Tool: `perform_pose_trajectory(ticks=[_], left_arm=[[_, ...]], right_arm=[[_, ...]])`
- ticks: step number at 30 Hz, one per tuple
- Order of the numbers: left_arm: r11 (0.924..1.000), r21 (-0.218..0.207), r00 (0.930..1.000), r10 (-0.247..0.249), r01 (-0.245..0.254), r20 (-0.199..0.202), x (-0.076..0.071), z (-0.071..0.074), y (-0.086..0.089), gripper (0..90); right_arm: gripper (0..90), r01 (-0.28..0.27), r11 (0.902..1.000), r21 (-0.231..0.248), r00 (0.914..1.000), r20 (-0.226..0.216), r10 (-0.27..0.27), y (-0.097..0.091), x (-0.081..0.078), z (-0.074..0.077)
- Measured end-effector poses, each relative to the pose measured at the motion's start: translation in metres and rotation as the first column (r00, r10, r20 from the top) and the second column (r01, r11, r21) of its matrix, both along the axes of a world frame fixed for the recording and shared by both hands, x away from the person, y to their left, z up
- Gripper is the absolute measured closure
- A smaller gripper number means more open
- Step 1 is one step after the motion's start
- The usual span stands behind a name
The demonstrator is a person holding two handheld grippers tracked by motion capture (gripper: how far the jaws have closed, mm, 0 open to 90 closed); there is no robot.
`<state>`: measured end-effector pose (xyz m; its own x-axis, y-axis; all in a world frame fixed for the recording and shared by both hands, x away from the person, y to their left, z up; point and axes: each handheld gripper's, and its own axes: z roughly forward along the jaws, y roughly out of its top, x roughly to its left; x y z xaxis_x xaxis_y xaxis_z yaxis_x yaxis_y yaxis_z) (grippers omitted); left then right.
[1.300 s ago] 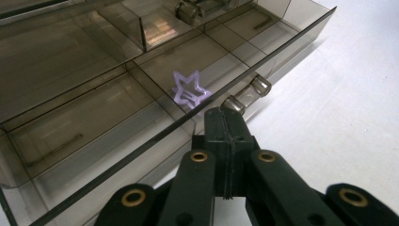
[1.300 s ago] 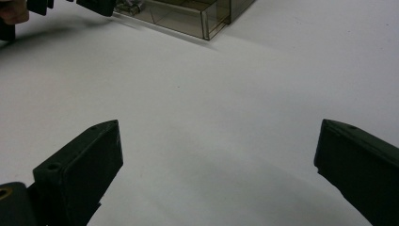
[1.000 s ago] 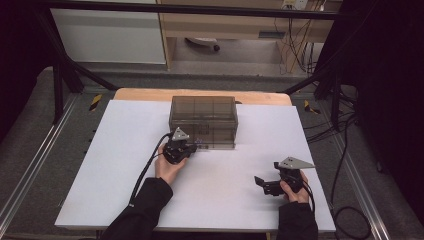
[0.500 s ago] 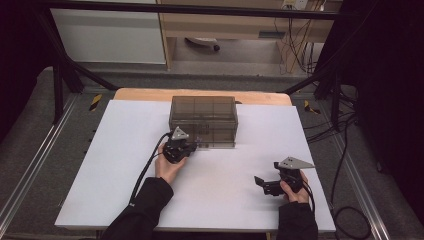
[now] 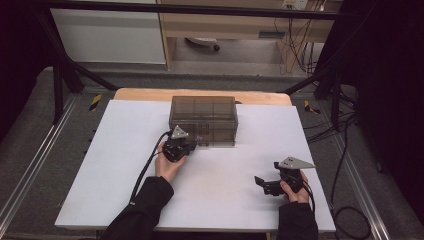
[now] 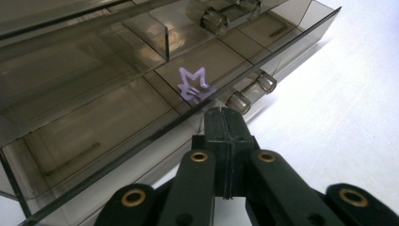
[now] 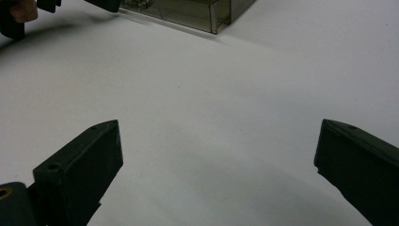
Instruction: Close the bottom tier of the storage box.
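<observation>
Smoky see-through plastic is the thing here — a drawer organizer box sits toward the far middle of the white table, and the left gripper is parked right at its front, jaws pressed flat together with nothing between them, tip just beside the lower drawer's handle. A little purple star-shaped piece lies inside that drawer. Looks to me like the drawer-working step, either nudging it shut or about to hook the handle. Over on the right, the right gripper rests well apart on bare table, jaws spread wide, holding nothing — probably just waiting.
</observation>
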<state>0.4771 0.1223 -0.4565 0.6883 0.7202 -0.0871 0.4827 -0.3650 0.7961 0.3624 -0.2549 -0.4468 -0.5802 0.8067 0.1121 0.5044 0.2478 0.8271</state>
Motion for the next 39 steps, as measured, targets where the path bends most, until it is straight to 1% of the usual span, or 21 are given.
perform_pose_trajectory(ticks=[7,17,39], left_arm=[[1.0000,0.001,1.0000,-0.002,0.002,-0.001,0.002,0.000,0.000,89.7],[1.0000,-0.009,1.0000,0.002,-0.003,-0.008,0.005,0.000,-0.001,89.8],[0.9999,-0.008,0.9998,0.008,-0.008,-0.016,0.012,0.000,-0.002,89.8]], right_arm=[[2.0,-0.002,1.0000,0.000,1.0000,0.000,0.002,0.000,0.000,0.000],[2.0,-0.003,1.0000,0.000,1.0000,0.001,0.003,0.000,0.000,0.000],[2.0,-0.001,1.0000,0.001,1.0000,0.000,0.001,0.000,0.000,0.000]])
